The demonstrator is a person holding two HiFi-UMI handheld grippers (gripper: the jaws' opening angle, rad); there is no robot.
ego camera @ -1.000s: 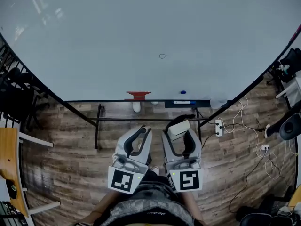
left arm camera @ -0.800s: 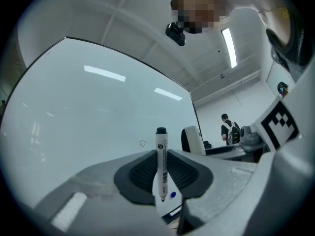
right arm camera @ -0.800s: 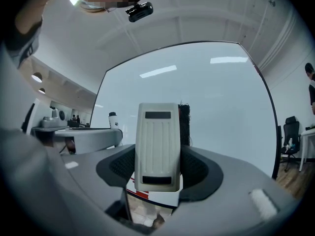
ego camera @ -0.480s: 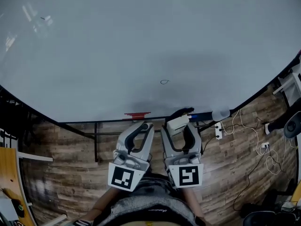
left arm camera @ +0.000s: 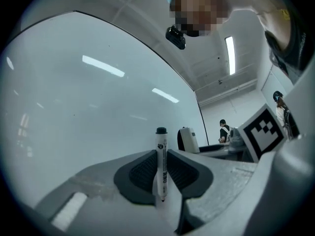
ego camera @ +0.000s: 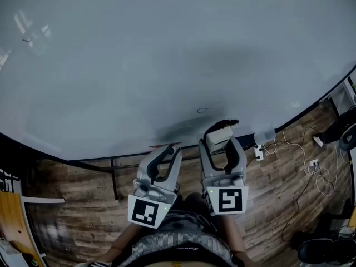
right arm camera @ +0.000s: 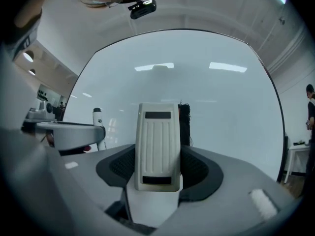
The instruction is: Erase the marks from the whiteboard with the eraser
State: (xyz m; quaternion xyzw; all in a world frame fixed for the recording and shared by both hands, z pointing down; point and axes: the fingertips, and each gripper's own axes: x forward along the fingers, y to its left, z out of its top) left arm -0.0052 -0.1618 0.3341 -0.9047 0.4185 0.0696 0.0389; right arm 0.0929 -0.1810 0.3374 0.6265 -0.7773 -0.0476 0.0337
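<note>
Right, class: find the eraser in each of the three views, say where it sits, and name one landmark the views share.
Head view: eraser low, right of centre, in the right gripper, by the whiteboard's lower edge.
Left gripper view: small, just right of the marker, mid-picture.
Right gripper view: dead centre, upright between the jaws.
Shared landmark: the whiteboard, behind it in all three.

Floor (ego camera: 72,216): brown wood planks, underfoot.
Power strip (ego camera: 260,152): white, lying on the planks at right.
Cables (ego camera: 315,167): thin, trailing over the floor further right.
Desk (ego camera: 10,227): orange-wood corner, near left edge.
Marker (left arm camera: 161,166): white barrel, black cap, upright.
Ceiling light (left arm camera: 230,55): long strip, lit.
Person (left arm camera: 224,131): standing, far off.
</note>
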